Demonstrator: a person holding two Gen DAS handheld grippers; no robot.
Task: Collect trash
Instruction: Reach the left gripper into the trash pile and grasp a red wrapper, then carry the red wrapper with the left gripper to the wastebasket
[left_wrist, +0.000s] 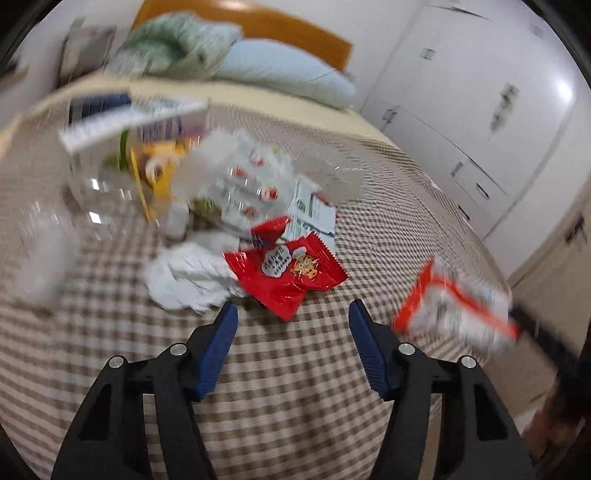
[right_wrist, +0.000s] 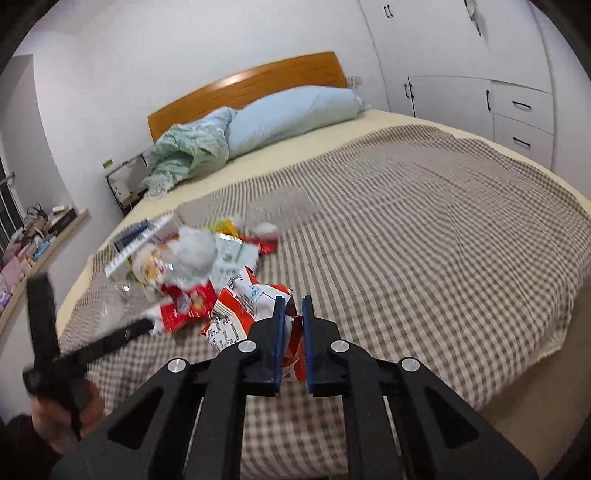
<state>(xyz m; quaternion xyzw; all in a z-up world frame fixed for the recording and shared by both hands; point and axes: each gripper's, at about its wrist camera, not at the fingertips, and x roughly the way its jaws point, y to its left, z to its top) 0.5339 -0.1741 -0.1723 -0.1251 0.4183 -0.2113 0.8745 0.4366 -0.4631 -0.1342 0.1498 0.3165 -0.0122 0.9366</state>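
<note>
A pile of trash lies on the checked bedspread. It holds a red snack wrapper with a cartoon face, a crumpled white tissue, white packets, a yellow packet and clear plastic cups. My left gripper is open just short of the red wrapper, nothing between its blue pads. My right gripper is shut on a red-and-white wrapper, lifted off the bed; the same wrapper shows blurred at the right of the left wrist view. The left gripper appears dark and blurred in a hand.
A light blue pillow and a green crumpled blanket lie by the wooden headboard. White wardrobes with drawers stand to the right of the bed. A cluttered ledge runs along the left wall.
</note>
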